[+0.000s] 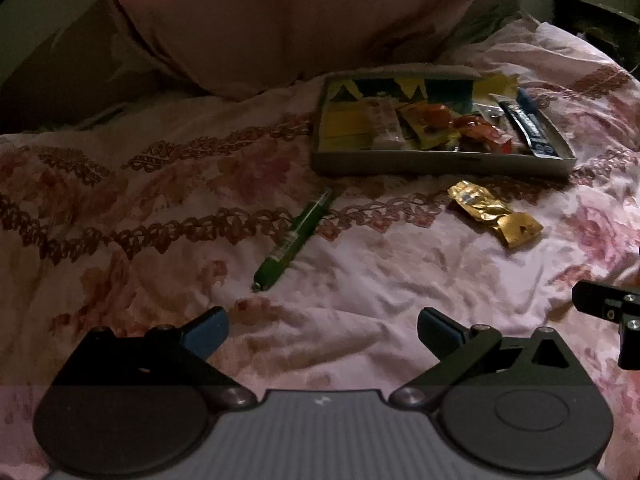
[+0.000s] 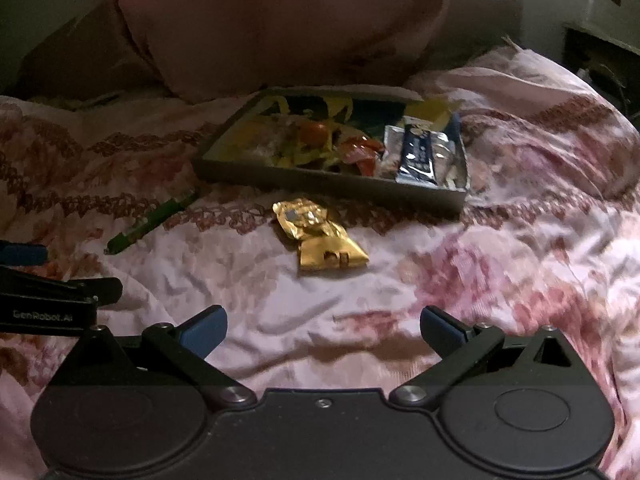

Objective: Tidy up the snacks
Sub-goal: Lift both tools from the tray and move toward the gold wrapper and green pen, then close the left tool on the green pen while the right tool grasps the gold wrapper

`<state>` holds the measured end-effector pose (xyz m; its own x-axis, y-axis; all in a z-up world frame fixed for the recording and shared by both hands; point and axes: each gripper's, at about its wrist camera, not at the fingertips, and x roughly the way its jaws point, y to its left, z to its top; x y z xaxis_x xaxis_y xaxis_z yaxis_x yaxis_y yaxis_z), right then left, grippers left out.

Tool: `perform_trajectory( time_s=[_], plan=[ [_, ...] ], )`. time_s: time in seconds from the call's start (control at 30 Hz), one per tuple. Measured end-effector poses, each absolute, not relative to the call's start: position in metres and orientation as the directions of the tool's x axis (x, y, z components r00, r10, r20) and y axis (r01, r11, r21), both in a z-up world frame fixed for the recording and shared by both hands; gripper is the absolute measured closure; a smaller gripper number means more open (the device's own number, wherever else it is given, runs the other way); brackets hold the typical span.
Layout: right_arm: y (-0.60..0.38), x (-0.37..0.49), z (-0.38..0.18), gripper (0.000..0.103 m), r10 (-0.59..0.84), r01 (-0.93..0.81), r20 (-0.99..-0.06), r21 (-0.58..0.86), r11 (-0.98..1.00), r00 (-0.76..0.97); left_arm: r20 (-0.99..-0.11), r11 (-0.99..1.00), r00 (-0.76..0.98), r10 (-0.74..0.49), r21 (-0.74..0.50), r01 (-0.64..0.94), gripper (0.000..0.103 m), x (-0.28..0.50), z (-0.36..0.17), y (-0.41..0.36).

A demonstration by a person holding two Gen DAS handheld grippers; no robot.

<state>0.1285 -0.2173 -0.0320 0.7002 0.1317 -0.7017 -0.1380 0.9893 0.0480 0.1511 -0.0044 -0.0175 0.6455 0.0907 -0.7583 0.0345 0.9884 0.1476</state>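
A shallow grey box [image 1: 440,162] lies on the bed and holds several snack packets, among them orange wrappers [image 1: 476,128] and a dark blue bar [image 1: 532,128]. It also shows in the right wrist view [image 2: 320,186]. A crumpled gold packet [image 1: 494,214] lies loose in front of the box, ahead of my right gripper [image 2: 322,330]. A green stick packet [image 1: 294,236] lies left of it, ahead of my left gripper [image 1: 322,330]. Both grippers are open and empty, low over the bedsheet.
The floral pink bedsheet [image 1: 160,200] is wrinkled. A large pink pillow [image 1: 280,20] sits behind the box. Dark furniture [image 1: 596,20] stands at the far right. My right gripper's edge [image 1: 612,312] shows beside the left one.
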Motion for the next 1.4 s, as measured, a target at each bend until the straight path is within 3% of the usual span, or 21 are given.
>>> perform_trajectory(
  time_s=[0.47,0.9,1.07,1.27,1.4],
  plan=[
    [-0.199,0.198,-0.052,0.001,0.198,-0.286,-0.663,-0.025,0.958,0.722,-0.773,0.976,0.614,0.159,0.215,0.018,0.000,0.214,-0.036,0.008],
    [-0.182,0.246,-0.063,0.001,0.185,-0.265,-0.677,-0.015,0.964,0.713,-0.710,0.964,0.669,0.221,0.263,-0.038,0.000,0.254,-0.038,0.024],
    [-0.182,0.261,-0.071,0.001,0.190,-0.274,-0.695,-0.011,0.962,0.693,-0.754,0.976,0.624,0.204,0.203,-0.074,0.000,0.278,-0.048,0.051],
    [-0.194,0.273,-0.089,0.001,0.193,-0.258,-0.741,0.027,0.966,0.643,-0.850,0.995,0.526,0.038,-0.015,-0.096,0.000,0.298,-0.068,0.082],
    [-0.199,0.278,-0.098,0.001,0.205,-0.259,-0.755,0.047,0.965,0.624,-0.858,0.999,0.512,0.027,0.007,-0.041,0.001,0.297,-0.077,0.074]
  ],
)
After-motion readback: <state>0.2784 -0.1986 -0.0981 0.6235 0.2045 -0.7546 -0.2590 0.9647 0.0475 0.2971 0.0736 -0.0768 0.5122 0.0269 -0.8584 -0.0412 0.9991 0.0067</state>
